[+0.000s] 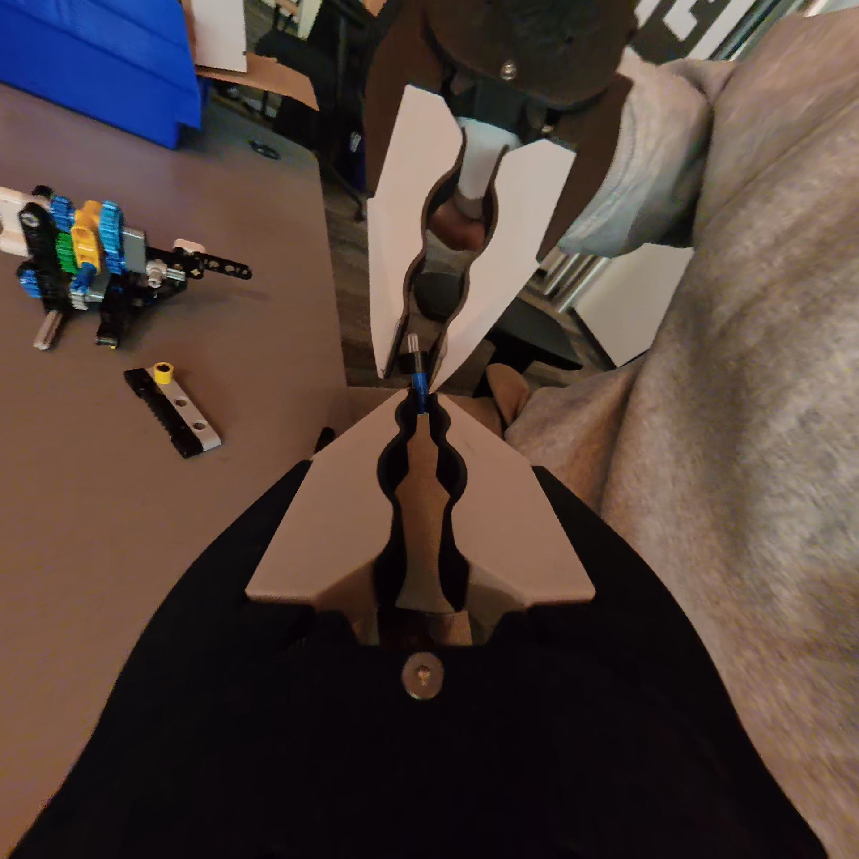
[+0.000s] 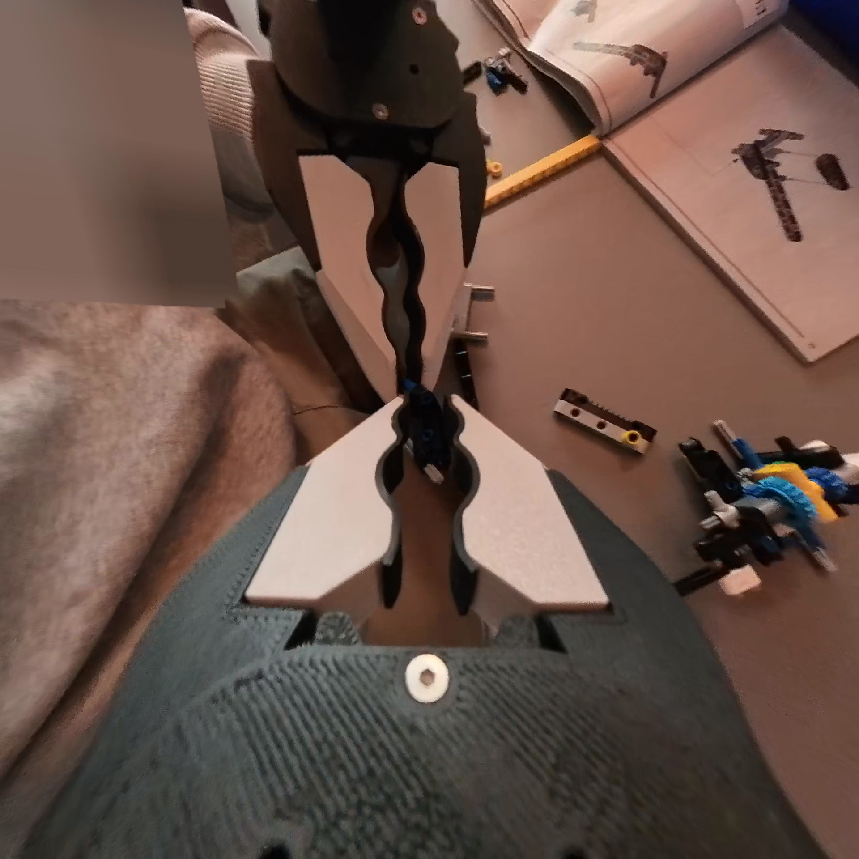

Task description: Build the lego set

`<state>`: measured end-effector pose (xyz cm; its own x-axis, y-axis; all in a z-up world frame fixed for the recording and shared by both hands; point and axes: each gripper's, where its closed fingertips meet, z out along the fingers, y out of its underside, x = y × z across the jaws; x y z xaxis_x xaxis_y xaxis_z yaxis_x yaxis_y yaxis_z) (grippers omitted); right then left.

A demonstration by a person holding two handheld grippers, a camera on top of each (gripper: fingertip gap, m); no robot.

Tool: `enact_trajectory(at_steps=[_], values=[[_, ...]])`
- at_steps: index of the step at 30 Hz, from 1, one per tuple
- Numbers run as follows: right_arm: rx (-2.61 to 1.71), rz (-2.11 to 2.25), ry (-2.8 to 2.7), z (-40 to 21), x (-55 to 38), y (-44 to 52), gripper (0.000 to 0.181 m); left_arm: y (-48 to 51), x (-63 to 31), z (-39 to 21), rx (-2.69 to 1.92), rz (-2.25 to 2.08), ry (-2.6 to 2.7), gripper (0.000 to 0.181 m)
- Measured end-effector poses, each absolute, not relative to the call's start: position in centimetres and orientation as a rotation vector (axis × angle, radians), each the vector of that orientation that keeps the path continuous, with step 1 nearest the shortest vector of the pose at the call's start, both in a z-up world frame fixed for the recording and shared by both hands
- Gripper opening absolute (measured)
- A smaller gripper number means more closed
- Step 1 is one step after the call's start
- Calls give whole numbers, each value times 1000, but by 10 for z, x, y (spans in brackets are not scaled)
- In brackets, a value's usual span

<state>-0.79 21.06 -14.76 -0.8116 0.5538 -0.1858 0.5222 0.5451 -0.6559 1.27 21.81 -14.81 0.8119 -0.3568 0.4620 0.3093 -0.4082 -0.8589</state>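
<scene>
My left gripper (image 1: 421, 399) is shut on a small blue pin (image 1: 420, 390). My right gripper (image 1: 412, 372) comes in from above, tip to tip with it, shut on a small black connector (image 1: 409, 360) with a grey axle end. In the right wrist view, my right gripper (image 2: 425, 400) holds that black connector (image 2: 425, 432), and the left gripper (image 2: 413, 376) holds the blue pin (image 2: 409, 385) against it. Both are held in the air beside the table edge. The partly built lego model (image 1: 88, 260) lies on the table; it also shows in the right wrist view (image 2: 767, 502).
A black and grey toothed beam with a yellow pin (image 1: 174, 409) (image 2: 604, 425) lies near the model. An open instruction booklet (image 2: 697, 186) and loose parts (image 2: 497, 69) lie farther off. A blue bin (image 1: 93, 60) stands at the back. A person's grey sleeve (image 1: 743, 372) fills one side.
</scene>
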Motion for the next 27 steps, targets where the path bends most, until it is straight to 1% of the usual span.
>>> enact_trajectory(at_steps=[2, 3, 4, 7, 12, 16, 19, 22, 27], values=[[-925, 1208, -2742, -144, -5, 209, 16, 216, 17, -144, -1825, -767, 57, 0], [-902, 1250, -2769, -142, -2, 207, 20, 215, 17, -144, -1823, -768, 64, 0], [-883, 1294, -2798, -139, 2, 206, 29, 214, 18, -145, -1828, -763, 78, 0], [-850, 1392, -2840, -131, 5, 206, 31, 212, 21, -143, -1806, -795, 99, 0], [-693, 1339, -2903, -130, 7, 209, 26, 208, 21, -136, -1752, -850, 101, 0], [-598, 1320, -2909, -125, 7, 204, 12, 207, 21, -134, -1737, -868, 108, 0], [-564, 1270, -2942, -128, 8, 202, 14, 206, 22, -132, -1719, -870, 117, 0], [-561, 1276, -2961, -126, 10, 200, 11, 205, 23, -131, -1713, -875, 125, 0], [-690, 1214, -2955, -130, 2, 206, 10, 212, 10, -136, -1739, -785, 51, 2]])
